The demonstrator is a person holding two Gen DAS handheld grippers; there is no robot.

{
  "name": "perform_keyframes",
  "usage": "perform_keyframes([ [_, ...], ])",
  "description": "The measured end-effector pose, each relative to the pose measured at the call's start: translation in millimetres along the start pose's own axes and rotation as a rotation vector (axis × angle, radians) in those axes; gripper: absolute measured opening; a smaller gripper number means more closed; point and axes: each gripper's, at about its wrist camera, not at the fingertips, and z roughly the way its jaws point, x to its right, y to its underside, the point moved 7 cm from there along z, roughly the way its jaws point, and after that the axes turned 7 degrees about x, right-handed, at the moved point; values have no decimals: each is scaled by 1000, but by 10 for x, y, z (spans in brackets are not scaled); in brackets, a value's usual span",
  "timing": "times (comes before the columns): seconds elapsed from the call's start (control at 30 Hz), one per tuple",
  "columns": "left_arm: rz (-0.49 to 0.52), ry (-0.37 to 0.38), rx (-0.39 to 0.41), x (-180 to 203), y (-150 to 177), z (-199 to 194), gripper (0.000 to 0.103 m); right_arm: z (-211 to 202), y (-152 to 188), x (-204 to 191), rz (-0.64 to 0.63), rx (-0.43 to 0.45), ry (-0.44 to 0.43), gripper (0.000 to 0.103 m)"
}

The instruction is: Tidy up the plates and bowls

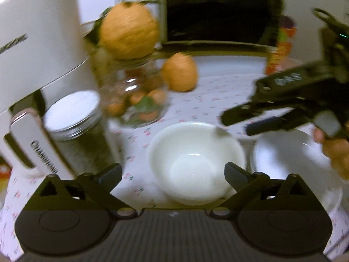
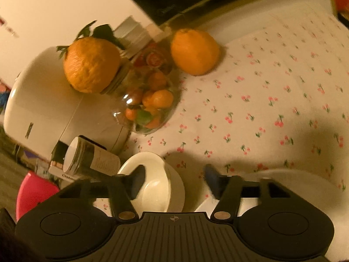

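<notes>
Covering table: cherry-print cloth [image 2: 272, 100]; white bowl [image 1: 196, 161] on it; both tongs [image 1: 173, 173] [image 2: 174, 178] agape, gripping nothing.

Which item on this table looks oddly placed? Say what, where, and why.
A large orange sits on the mouth of the clear glass jar of small fruit, beside the white appliance, perched like a lid. A second orange lies loose on the cherry-print tablecloth. The white bowl looks upright and intact.
</notes>
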Motion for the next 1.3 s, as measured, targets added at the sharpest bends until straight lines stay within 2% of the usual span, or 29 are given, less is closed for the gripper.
perform_keyframes([
  [0.17, 63, 59, 14, 118, 57, -21, 103, 36, 29, -109, -55, -16, -64, 69],
  [0.3, 70, 92, 12, 142, 105, -4, 103, 85, 55, -174, -100, -23, -82, 70],
  [0.5, 95, 103, -37, 193, 189, 117, 102, 200, 73, -147, -101, -36, -63, 70],
  [0.73, 73, 93, -67, 175, 263, 219, 92, 278, 85, -178, -116, -54, -80, 70],
  [1.0, 71, 93, -69, 177, 283, 274, 90, 356, 90, -212, -137, -51, -71, 70],
  [1.07, 77, 94, -68, 186, 290, 271, 90, 370, 94, -226, -156, -48, -61, 67],
  [1.2, 82, 98, -68, 183, 285, 277, 90, 377, 97, -261, -177, -49, -60, 50],
  [1.3, 83, 100, -70, 170, 285, 299, 89, 375, 103, -270, -191, -47, -50, 44],
])
